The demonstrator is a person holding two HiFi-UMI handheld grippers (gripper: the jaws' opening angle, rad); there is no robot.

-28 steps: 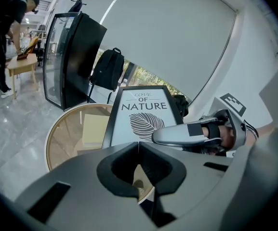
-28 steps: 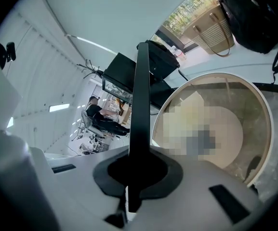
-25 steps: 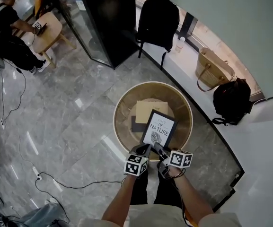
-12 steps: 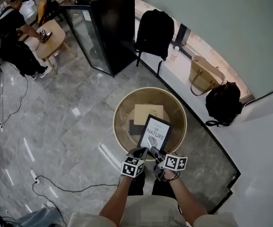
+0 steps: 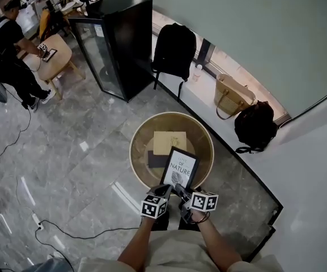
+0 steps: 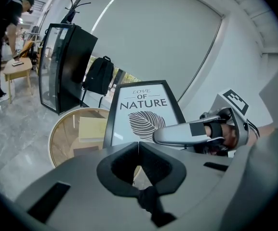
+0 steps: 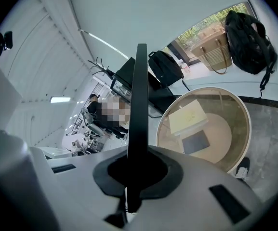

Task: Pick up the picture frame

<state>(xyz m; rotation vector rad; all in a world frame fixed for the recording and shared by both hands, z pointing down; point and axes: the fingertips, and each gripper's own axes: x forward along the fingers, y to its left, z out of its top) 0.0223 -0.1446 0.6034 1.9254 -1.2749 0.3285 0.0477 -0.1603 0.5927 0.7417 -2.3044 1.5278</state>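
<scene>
The picture frame (image 5: 179,170), black-edged with a white leaf print reading "OF NATURE", is held tilted up over the near rim of the round glass table (image 5: 139,130). My right gripper (image 5: 181,192) is shut on its lower right edge. In the right gripper view the frame (image 7: 139,95) runs edge-on between the jaws of the right gripper (image 7: 138,150). My left gripper (image 5: 162,190) is at the lower left corner. In the left gripper view the frame (image 6: 141,110) faces me, and the left gripper (image 6: 139,144) has its jaws together just below it, with nothing seen between them.
A cream box (image 5: 169,141) and a dark notebook (image 5: 157,158) lie on the table. A black glass-door cabinet (image 5: 118,38), a black backpack (image 5: 174,50), a woven bag (image 5: 231,98) and another black backpack (image 5: 255,126) stand beyond. A cable (image 5: 67,225) crosses the floor at left.
Both grippers have risen with the frame and drawn it back from over the table's middle to its near rim. The frame stands steeper.
</scene>
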